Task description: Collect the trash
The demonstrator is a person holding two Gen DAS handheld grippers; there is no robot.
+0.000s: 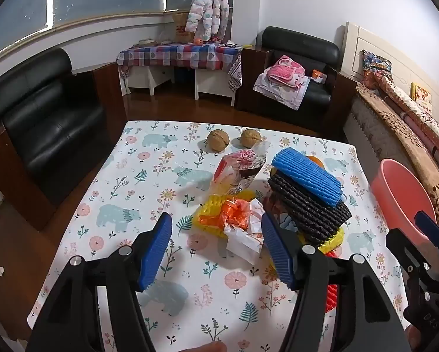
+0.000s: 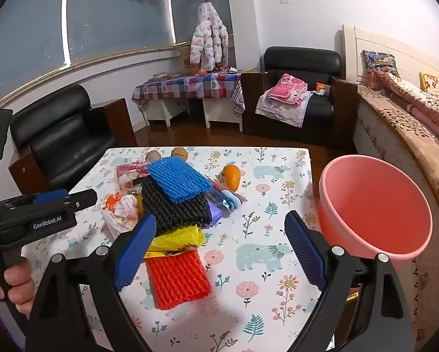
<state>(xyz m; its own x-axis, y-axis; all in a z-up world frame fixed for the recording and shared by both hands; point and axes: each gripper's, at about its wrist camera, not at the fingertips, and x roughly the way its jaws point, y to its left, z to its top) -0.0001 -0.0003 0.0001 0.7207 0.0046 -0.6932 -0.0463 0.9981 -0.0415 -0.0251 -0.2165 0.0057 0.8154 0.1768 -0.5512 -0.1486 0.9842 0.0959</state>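
Both claws wide, nothing gripped; pickup not yet begun.

Left gripper (image 1: pixel 216 243) hovers over crumpled white wrapper (image 1: pixel 244 242); right gripper (image 2: pixel 219 252) above red foam net (image 2: pixel 176 278). Trash heap mid-table; pink basin (image 2: pixel 375 205) at right edge. Next, probably: lower, pinch one piece, carry to basin. Legible: "GenRobot.AI".
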